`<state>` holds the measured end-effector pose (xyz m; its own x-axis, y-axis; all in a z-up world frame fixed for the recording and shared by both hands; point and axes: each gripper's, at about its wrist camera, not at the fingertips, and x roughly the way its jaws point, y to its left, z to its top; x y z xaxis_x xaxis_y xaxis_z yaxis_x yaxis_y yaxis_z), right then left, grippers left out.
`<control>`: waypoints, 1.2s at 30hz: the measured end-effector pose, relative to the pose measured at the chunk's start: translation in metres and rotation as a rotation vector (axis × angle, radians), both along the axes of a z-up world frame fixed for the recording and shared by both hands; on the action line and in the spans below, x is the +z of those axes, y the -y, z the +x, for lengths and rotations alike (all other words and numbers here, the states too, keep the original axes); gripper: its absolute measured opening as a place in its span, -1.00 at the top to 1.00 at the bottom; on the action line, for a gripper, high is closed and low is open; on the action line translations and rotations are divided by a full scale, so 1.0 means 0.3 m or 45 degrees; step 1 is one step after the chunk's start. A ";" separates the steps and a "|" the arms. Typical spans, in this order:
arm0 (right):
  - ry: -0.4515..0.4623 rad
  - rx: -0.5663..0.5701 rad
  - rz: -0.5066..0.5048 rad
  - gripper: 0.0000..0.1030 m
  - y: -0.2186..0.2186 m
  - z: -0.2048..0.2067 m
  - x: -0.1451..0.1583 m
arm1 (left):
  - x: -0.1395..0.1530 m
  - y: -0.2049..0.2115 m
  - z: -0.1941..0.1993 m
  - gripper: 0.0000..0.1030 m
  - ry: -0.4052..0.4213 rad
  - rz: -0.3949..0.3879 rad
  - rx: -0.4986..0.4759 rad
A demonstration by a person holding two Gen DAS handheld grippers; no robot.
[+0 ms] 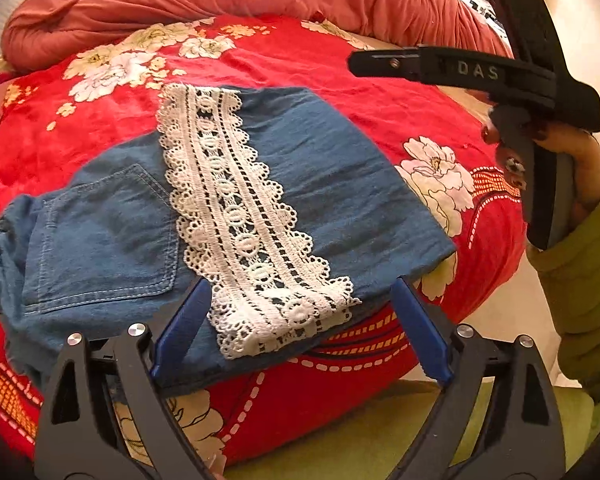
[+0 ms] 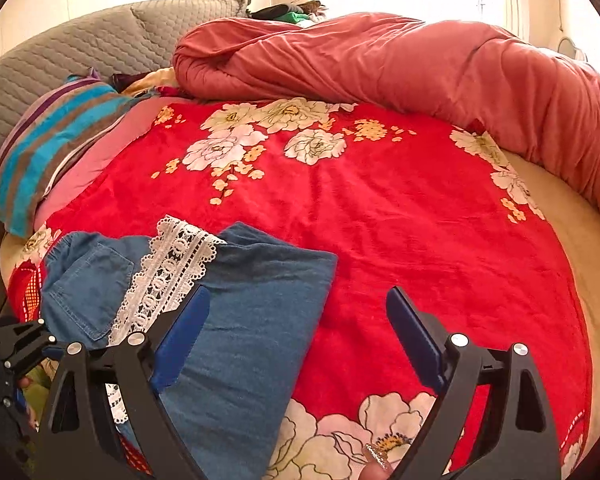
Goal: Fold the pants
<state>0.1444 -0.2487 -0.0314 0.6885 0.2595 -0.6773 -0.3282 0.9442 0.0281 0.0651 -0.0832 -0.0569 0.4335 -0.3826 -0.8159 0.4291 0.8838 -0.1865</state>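
Observation:
Blue denim pants with a white lace hem band lie folded on a red flowered blanket. The leg end is folded over the seat, whose back pocket shows at the left. My left gripper is open and empty, just above the near edge of the pants. My right gripper is open and empty, above the right edge of the pants. The right gripper also shows in the left wrist view, held in a hand at the right.
A rolled salmon-pink quilt lies along the back of the bed. A striped pillow and a grey quilted headboard are at the left. The bare mattress edge is at the right.

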 end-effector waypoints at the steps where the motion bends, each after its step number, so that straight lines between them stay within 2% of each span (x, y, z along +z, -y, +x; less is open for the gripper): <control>1: 0.001 -0.003 0.000 -0.73 0.002 -0.005 0.002 | 0.004 -0.003 -0.003 -0.64 0.005 -0.001 0.001; 11: 0.035 -0.009 -0.002 -0.75 0.003 -0.048 0.035 | 0.062 -0.039 -0.029 -0.81 0.074 0.015 0.059; 13: 0.052 -0.014 -0.002 -0.91 0.002 -0.056 0.046 | 0.074 -0.050 -0.033 -0.81 0.085 0.017 0.074; 26: 0.115 0.037 -0.021 -0.91 -0.057 -0.110 0.108 | 0.158 -0.183 -0.068 -0.81 0.159 -0.018 0.228; 36: 0.141 0.101 -0.030 -0.91 -0.130 -0.145 0.132 | 0.177 -0.323 -0.103 -0.81 0.175 -0.026 0.386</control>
<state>0.1009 -0.2096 0.0083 0.7371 0.3011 -0.6051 -0.4018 0.9151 -0.0340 0.0342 0.0136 -0.0038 0.6356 -0.2351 -0.7354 0.1694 0.9718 -0.1643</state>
